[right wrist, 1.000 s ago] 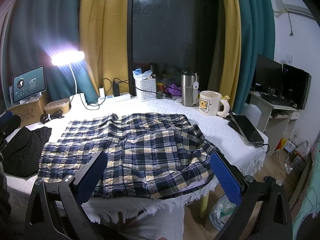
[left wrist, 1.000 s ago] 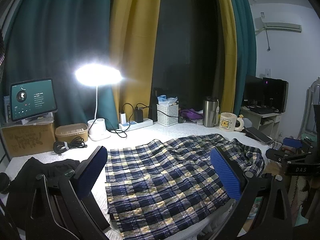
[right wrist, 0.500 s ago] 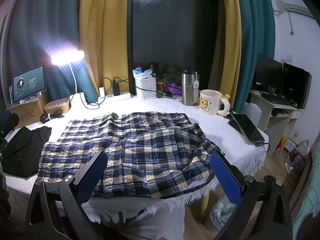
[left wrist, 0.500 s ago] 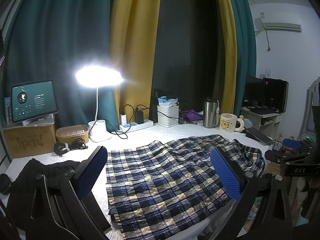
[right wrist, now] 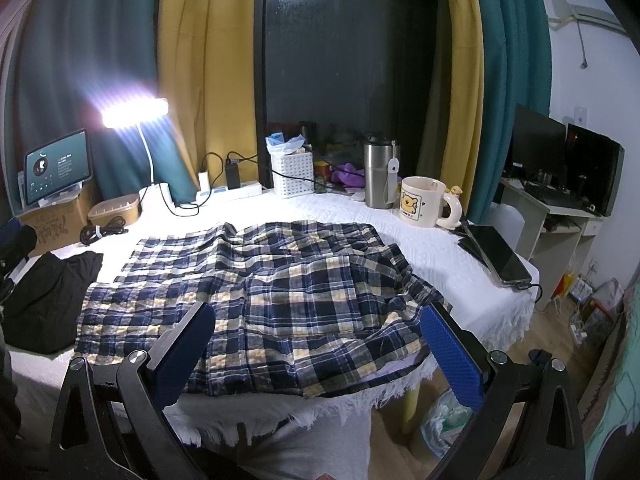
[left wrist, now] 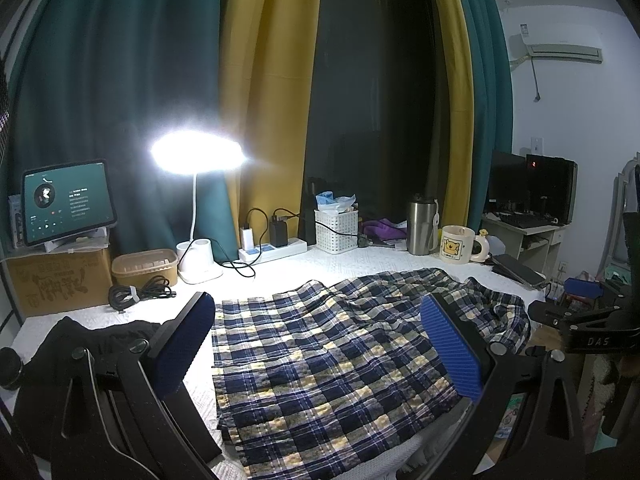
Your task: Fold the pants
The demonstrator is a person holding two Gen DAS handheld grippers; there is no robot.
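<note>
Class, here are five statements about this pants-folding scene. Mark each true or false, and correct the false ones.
1. Both claws are open and hold nothing. True: left claw, right claw.
2. The plaid pants lie spread on the table. True.
3. The desk lamp is switched off. False: it glows brightly.
4. The mug stands on the pants. False: it stands on the cloth beyond them.
5. A black garment lies apart at the pants' leg end. True.
</note>
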